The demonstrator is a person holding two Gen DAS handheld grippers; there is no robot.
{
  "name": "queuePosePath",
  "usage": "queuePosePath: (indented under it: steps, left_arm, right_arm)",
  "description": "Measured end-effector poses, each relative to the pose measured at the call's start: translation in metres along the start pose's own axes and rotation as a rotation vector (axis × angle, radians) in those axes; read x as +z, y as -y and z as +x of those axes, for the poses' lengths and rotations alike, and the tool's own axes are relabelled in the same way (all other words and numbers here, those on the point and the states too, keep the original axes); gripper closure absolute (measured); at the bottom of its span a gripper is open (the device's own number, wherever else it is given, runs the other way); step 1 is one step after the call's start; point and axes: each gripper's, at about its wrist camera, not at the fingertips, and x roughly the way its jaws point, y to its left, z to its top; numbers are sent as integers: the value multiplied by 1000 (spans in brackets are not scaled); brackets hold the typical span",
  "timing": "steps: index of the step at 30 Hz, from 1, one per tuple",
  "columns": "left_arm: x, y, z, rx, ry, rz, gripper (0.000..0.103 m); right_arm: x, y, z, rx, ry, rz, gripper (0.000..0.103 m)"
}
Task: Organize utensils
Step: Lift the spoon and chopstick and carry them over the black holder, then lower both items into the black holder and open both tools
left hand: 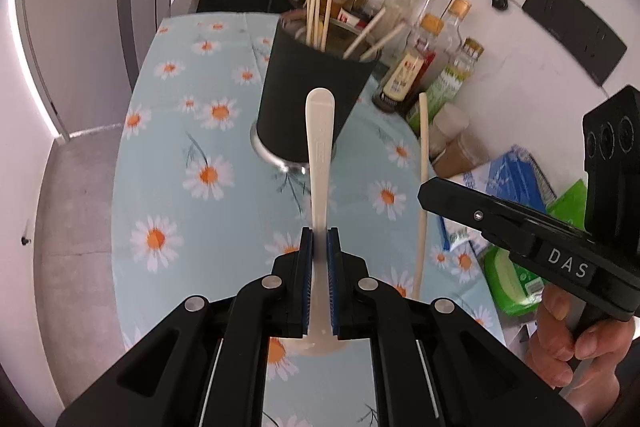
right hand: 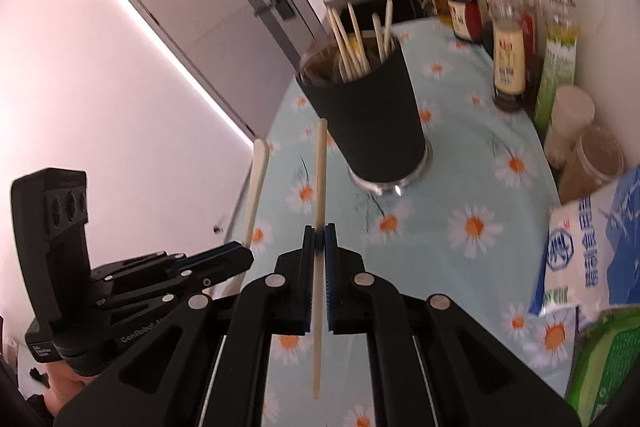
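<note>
Left gripper point(left hand: 319, 239) is clamped on a white plastic spoon point(left hand: 320, 131), handle pointing to 12 o'clock at the black utensil cup point(left hand: 312, 99); right gripper point(right hand: 319, 233) is clamped on a single wooden chopstick point(right hand: 320, 187), cup at its 1 o'clock. Transport step: both pieces are held above the daisy tablecloth point(left hand: 180, 131). Next, each must tip upright over the cup rim, already crowded with what look like chopsticks point(right hand: 352, 43), then release.

Tabletop point(left hand: 168, 163) w/ pale blue daisy-print cloth. Near centre: black holder cup point(left hand: 316, 95) on metal base, upright, chopsticks point(left hand: 318, 13) inside. Far right, along wall: row of sauce/oil bottles point(left hand: 432, 39), close-packed. Near right: lidded jars point(right hand: 576, 147), blue-white packet point(right hand: 592, 247), green pack point(left hand: 516, 279).
</note>
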Motion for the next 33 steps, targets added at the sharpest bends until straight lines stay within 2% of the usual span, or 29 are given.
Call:
queuePosePath:
  steps: [9,20,23,31,33]
  left_arm:
    - [36,0,-17,-33,109,68,97]
    - [81,4,-21,-95,218,139,97]
    - [98,0,-18,-150,222,126,97]
    - [133,-1,-20,-196,306,160,97]
    - [141,-3,-21,-234,329,159,97]
  right_arm:
    - [39,-17,-13,5,178,-59,97]
    - [90,-19,-13,14,285,-85,97]
    - [104,-20,-12,10,308,-90,97]
    - [138,-22,-17,20,387,-94,97]
    - [146,-23,-19,18,409,-100,97]
